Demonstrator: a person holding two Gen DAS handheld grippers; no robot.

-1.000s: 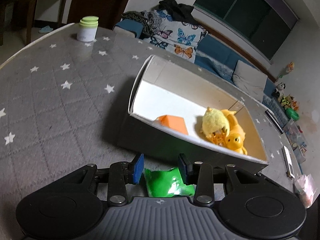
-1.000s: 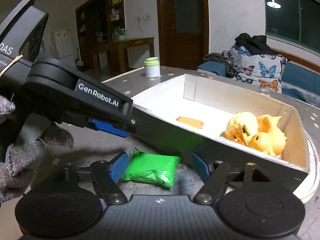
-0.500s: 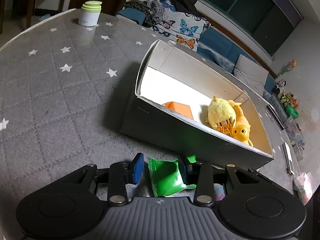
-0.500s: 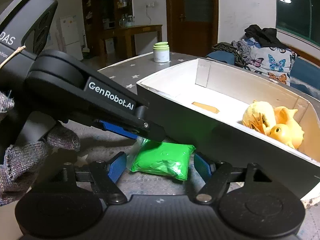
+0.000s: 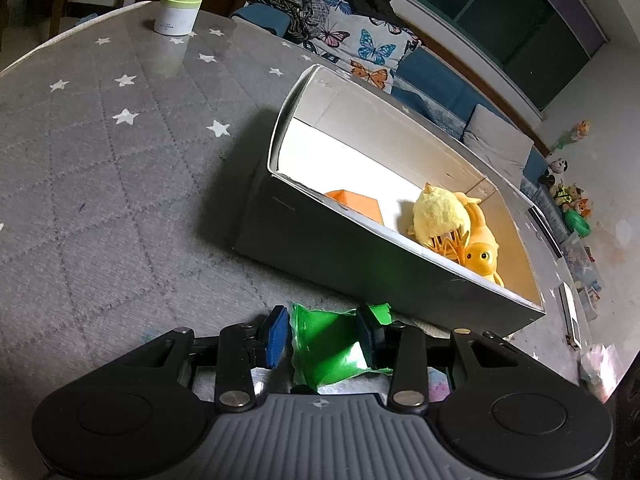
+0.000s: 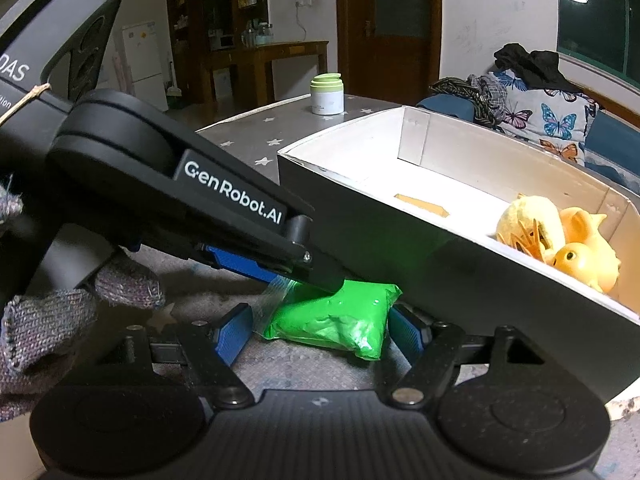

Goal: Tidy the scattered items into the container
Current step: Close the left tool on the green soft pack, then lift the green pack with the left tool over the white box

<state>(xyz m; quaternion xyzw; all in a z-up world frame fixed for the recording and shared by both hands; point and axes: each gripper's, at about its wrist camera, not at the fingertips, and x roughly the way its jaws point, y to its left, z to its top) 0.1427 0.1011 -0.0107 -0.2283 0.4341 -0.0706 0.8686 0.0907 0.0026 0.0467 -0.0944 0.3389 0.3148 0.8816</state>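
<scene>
While the left claw (image 5: pixel 322 334) pinches 1 end of the bright green plastic pouch (image 5: pixel 326 346) between its 2 blue pads (image 5: pixel 275 334), the pouch sits low over the grey star-print quilted surface (image 5: pixel 120 184), just beside the dark outer wall of the open rectangular cardboard box w/ white interior (image 5: pixel 360 252). In the right wrist view the same pouch (image 6: pixel 340 316) lies between the right claw (image 6: pixel 320 330) fingers, but those blue pads (image 6: pixel 234 330) stand apart from it on both sides, so the right claw is open and grips nothing; whether the pouch bottom touches the surface I can't tell. The left claw's black body, marked GenRobot.AI, crosses that view from upper left, its tip (image 6: pixel 320 270) pressed on the pouch's clear-edged end, w/ a grey knit-gloved hand (image 6: pixel 48 320) behind it. Inside the box (image 6: pixel 440 152), at the far right end, a fuzzy yellow chick toy (image 5: pixel 438 212) leans against a glossy orange-yellow rubber duck (image 5: pixel 482 254), the 2 touching. A flat orange card piece (image 5: pixel 356 204) lies on the white floor nearer the middle, apart from the toys. A white jar w/ pale green lid (image 5: pixel 178 10) stands upright at the far edge of the surface, well apart from the box. Beyond are a blue sofa (image 5: pixel 432 80) and a butterfly-print cushion (image 5: pixel 360 48).
</scene>
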